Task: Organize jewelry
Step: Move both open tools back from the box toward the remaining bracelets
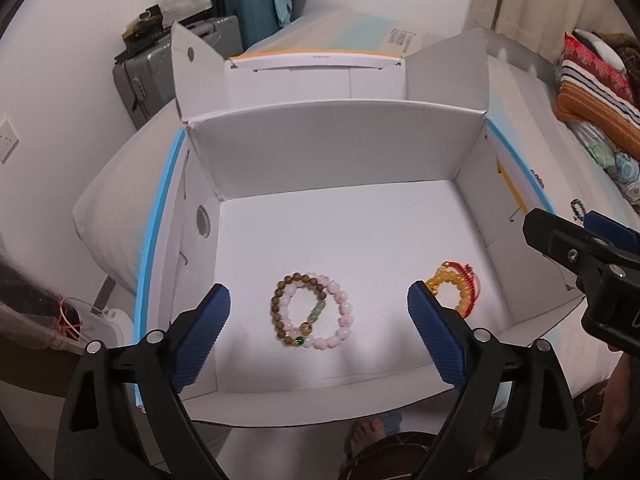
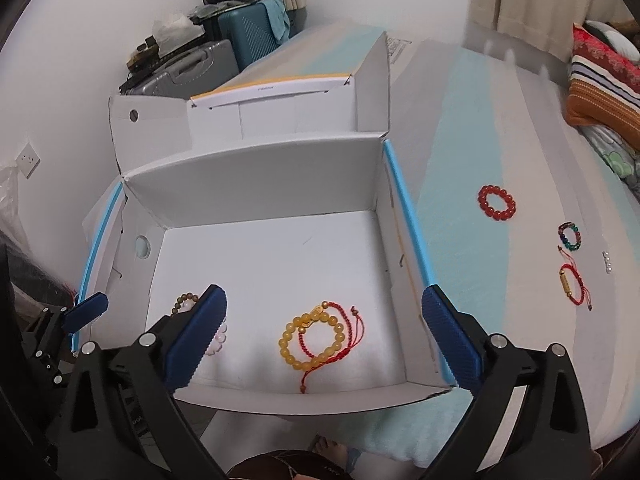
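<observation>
An open white cardboard box sits on the bed. Inside lie a brown bead bracelet overlapping a pink bead bracelet, and a yellow bead bracelet with a red cord bracelet. My left gripper is open and empty, above the brown and pink bracelets. My right gripper is open and empty, above the yellow bracelet; it also shows in the left wrist view. On the bed right of the box lie a red bead bracelet, a multicoloured bead bracelet and a red cord bracelet with a gold charm.
Three small pearl beads lie on the bed. Suitcases stand by the far wall. Folded blankets are piled at the right. The box lid flaps stand up behind. A foot shows below the bed edge.
</observation>
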`<action>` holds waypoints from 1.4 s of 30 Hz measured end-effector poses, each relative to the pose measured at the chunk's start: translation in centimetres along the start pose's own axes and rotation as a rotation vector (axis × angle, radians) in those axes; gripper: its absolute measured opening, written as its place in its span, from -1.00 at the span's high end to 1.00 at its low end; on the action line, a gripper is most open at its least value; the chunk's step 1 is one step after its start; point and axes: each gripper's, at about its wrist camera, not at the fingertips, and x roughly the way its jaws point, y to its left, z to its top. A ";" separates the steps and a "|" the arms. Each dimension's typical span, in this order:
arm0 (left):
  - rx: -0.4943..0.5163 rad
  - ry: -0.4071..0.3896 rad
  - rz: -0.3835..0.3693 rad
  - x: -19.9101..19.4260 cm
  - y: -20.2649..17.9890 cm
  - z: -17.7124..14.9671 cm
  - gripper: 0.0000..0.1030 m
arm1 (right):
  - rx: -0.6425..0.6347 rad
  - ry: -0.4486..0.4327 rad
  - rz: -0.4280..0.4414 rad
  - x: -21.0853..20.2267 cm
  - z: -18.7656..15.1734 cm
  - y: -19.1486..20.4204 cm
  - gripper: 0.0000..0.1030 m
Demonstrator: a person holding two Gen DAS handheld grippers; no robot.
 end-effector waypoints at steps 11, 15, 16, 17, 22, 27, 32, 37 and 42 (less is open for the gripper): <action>0.036 -0.019 -0.042 -1.1 -4.5 0.8 -0.89 | 0.021 -0.083 -0.052 -3.2 0.8 -3.8 -0.85; 0.048 -0.029 -0.070 -1.6 -6.6 1.2 -0.89 | 0.034 -0.105 -0.079 -3.9 1.0 -5.9 -0.85; 0.049 -0.032 -0.080 -1.7 -7.3 1.3 -0.89 | 0.041 -0.109 -0.085 -4.1 1.0 -6.6 -0.85; 0.048 -0.035 -0.084 -1.7 -7.7 1.4 -0.89 | 0.045 -0.112 -0.088 -4.2 0.9 -7.2 -0.85; 0.046 -0.059 -0.079 -2.0 -10.2 1.8 -0.89 | 0.081 -0.127 -0.122 -4.8 0.7 -10.6 -0.85; 0.056 -0.069 -0.101 -2.3 -12.8 2.2 -0.89 | 0.116 -0.145 -0.156 -5.5 0.3 -14.6 -0.85; 0.109 -0.075 -0.121 -2.4 -16.5 2.4 -0.89 | 0.150 -0.161 -0.185 -6.1 -0.1 -18.8 -0.85; 0.151 -0.069 -0.132 -2.0 -20.8 2.3 -0.89 | 0.186 -0.146 -0.228 -6.2 -0.6 -23.6 -0.85; 0.186 -0.061 -0.152 -1.5 -24.7 2.1 -0.89 | 0.192 -0.123 -0.271 -6.0 -0.8 -28.1 -0.85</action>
